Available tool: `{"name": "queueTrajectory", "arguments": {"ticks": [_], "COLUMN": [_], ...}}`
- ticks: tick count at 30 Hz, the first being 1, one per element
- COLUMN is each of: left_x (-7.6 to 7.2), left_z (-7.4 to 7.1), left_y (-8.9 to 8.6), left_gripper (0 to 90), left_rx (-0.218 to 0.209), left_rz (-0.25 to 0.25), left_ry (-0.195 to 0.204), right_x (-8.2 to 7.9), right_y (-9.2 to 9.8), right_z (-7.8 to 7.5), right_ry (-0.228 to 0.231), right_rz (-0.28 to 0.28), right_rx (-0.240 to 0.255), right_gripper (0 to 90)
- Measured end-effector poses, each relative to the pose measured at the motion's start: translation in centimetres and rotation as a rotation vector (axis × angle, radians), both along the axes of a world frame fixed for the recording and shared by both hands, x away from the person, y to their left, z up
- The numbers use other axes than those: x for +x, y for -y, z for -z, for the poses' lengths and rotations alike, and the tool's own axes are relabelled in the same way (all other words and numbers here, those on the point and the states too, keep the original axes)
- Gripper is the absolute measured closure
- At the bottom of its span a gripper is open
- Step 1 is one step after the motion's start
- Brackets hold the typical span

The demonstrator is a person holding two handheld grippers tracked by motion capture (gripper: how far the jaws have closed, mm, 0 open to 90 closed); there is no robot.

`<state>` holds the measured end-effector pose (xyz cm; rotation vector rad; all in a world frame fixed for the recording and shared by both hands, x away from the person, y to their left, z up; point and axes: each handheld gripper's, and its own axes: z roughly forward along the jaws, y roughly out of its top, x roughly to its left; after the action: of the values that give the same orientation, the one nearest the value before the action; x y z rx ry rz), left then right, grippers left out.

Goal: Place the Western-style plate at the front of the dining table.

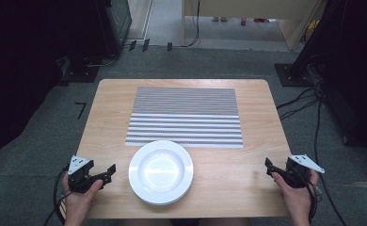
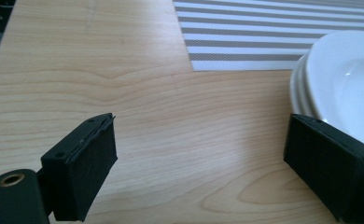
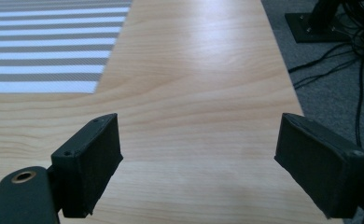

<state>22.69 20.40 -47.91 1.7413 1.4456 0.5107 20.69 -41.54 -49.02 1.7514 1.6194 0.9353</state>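
At the near edge of the table, your two hands rest with a pair of tongs in each, one at either front corner. Your left tongs point toward a stack of white plates that sits between your hands, close to the front edge; from the left gripper view the plates' rim lies just beside the far jaw, not touching it. Those jaws stand wide apart and hold nothing. Your right tongs sit well apart from the plates, jaws also spread wide and empty over bare wood. Beyond the plates lies a striped placemat, its front edge tucked just under or against them.

To grip well, it looks best to slide one jaw low under the top plate's rim and close squarely, keeping the plate level.
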Motion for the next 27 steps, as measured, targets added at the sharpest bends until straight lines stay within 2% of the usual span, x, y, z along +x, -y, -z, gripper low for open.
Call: {"name": "queueTrajectory", "arguments": {"ticks": [3, 15, 21, 27], "left_x": [-0.2, -0.5, -0.6, -0.6], "left_z": [-0.4, -1.1, -1.2, -1.3], "left_y": [0.9, 3.4, 4.3, 5.1], "left_gripper": [9.7, 9.8, 9.8, 9.9], "left_rx": [-0.015, -0.018, -0.018, -0.025], "left_rz": [0.018, 0.074, 0.098, 0.123], "left_ry": [0.008, 0.012, 0.009, 0.007], "right_x": [0.0, 0.5, 0.7, 0.7], "right_y": [-0.9, -4.0, -6.2, -7.5], "right_z": [-0.5, -1.6, -2.2, -2.6], "right_ry": [0.01, 0.037, 0.053, 0.06], "right_rz": [-0.008, -0.057, -0.095, -0.125], "right_rx": [0.011, 0.035, 0.043, 0.066], "right_gripper": [14.1, 15.4, 16.2, 16.3]}}
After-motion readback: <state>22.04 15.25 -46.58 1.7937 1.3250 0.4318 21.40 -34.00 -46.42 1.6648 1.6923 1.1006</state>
